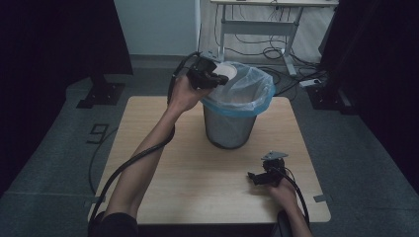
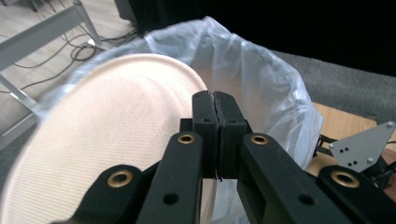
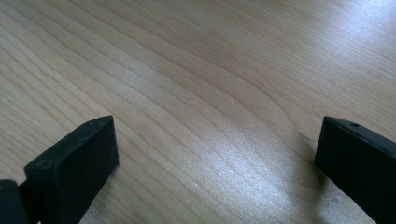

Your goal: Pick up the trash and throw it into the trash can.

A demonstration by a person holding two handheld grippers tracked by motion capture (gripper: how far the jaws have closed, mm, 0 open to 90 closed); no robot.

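A round paper plate is held up over the mouth of a bin. The plate is cream-white and stands tilted on its edge. The left gripper has its two black jaws pressed tight on the rim of the plate. In the high view, the left gripper is up at the far left edge of the bin.

The bin is grey mesh with a thin plastic bag inside it. The bag folds over the top, and its edge looks blue. The bin stands near the far side of a wooden table.

The right gripper rests low on the table, near the front right, well apart from the bin. Its jaws are spread wide with nothing between them but bare wood.
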